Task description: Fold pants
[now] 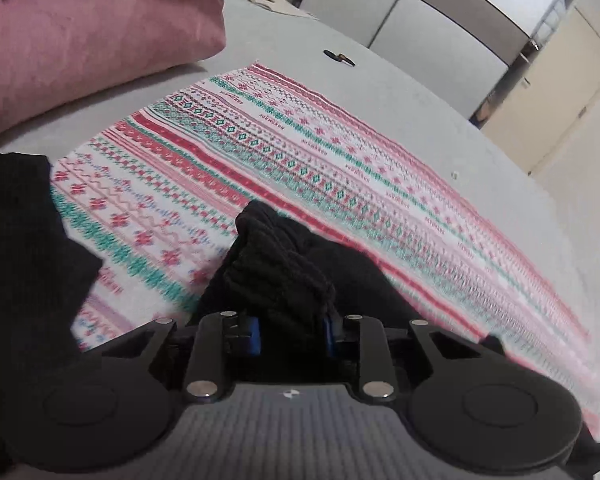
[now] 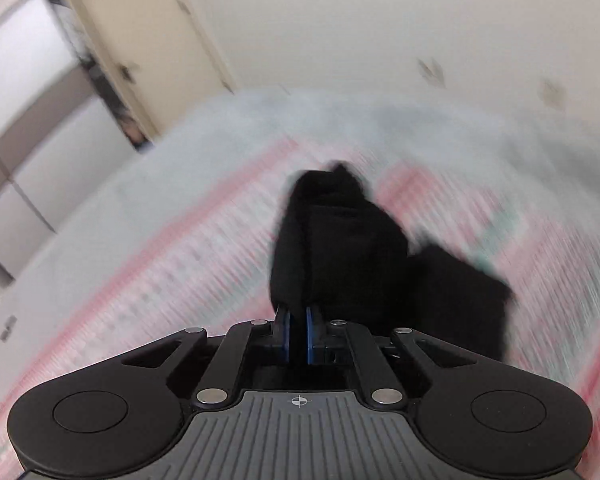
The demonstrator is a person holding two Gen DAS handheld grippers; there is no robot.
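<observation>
- Holding the black pants [image 1: 284, 264] at two places, both grips read as firm: the left hand-held gripper [image 1: 292, 330] stood narrowed on a thick ribbed bunch, likely the waistband or a cuff, and the right hand-held gripper [image 2: 298, 330] was pinched almost fully together on a thin fold of the same cloth.
- Pants location: lifted partly off the patterned blanket [image 1: 340, 152], which lay spread over the grey bed [image 1: 420, 92]. A second dark mass sat at the blanket's near left edge [image 1: 28, 240]; I could not tell whether it was part of the pants.
- Judgement, step in hand: carrying one end over to make the fold. To do it well, both held points should travel level and in step, cloth taut between them, so the edges land aligned before either grip lets go. The thin right pinch looked the likelier to slip.
- Left wrist view only: pink pillow [image 1: 92, 36] toward the bed's far left corner, a small dark object [image 1: 339, 57] on the bed beyond the blanket's far edge, and wardrobe doors [image 1: 412, 12].
- Right wrist view only: heavy motion blur, a plain wall [image 2: 380, 20], and cloth hanging down right of the pinch [image 2: 452, 288]. Neither view showed the other hand-held gripper or the full garment outline.
</observation>
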